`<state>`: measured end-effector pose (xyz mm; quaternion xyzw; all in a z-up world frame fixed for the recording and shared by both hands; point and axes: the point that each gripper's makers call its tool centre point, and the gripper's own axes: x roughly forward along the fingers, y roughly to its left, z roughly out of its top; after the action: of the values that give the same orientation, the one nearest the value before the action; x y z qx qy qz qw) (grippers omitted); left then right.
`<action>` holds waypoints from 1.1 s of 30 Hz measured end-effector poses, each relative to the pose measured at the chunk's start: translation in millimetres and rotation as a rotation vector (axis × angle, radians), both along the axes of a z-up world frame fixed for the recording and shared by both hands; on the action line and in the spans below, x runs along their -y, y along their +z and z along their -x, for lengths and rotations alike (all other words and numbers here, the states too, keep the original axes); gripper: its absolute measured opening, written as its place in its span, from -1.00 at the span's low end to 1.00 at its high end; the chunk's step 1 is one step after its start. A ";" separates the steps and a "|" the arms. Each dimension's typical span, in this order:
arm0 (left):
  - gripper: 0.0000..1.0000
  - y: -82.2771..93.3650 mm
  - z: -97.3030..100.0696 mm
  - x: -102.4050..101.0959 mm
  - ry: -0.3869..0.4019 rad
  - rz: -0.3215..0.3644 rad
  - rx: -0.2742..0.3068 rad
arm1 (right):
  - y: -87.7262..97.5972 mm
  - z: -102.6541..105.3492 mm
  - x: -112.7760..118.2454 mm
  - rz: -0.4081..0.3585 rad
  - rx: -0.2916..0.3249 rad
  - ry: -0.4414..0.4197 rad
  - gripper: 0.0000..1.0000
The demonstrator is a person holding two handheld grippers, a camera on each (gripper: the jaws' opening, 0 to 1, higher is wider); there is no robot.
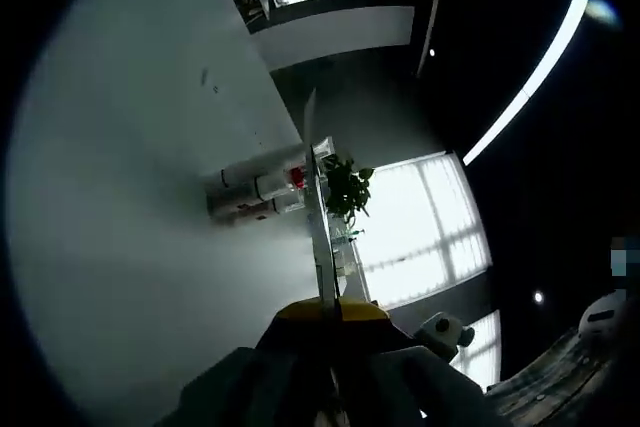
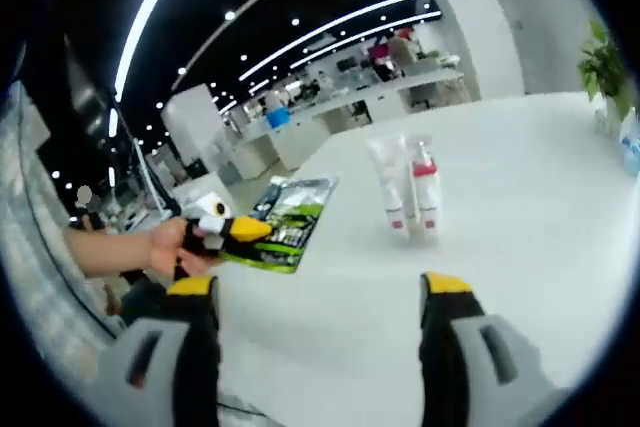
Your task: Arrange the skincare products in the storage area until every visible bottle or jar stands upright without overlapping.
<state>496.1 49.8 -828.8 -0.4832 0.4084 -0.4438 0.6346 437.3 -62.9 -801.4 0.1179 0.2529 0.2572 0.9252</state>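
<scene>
The right claw (image 2: 320,297) hangs wide open and empty above the white worktop (image 2: 520,207). Ahead of it, three skincare products (image 2: 410,192) already stand upright, close together. The left claw (image 1: 328,312) looks pressed shut, empty; little seems left.

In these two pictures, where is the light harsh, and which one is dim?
Left gripper view: dim overall, rolled sideways, with a blown-out window behind the plant. Right gripper view: evenly bright, the white table washed out, the bottles clear; fisheye bends the ceiling lights.
</scene>
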 end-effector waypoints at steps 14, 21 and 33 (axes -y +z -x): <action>-0.97 -31.8 -40.6 6.5 0.049 -0.097 -0.052 | -26.8 1.3 33.2 0.139 -0.042 -0.044 0.81; -0.97 -40.1 -53.5 7.8 0.051 -0.120 -0.061 | -40.7 8.0 43.7 0.136 -0.099 -0.069 0.85; -0.97 -77.9 -74.7 10.7 0.029 -0.221 -0.099 | -51.1 17.8 67.0 0.103 -0.153 -0.149 0.73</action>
<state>570.8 39.1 -906.7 -0.4376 0.4788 -0.3625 0.6693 419.4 -130.0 -852.5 0.1076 0.3261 0.1648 0.9246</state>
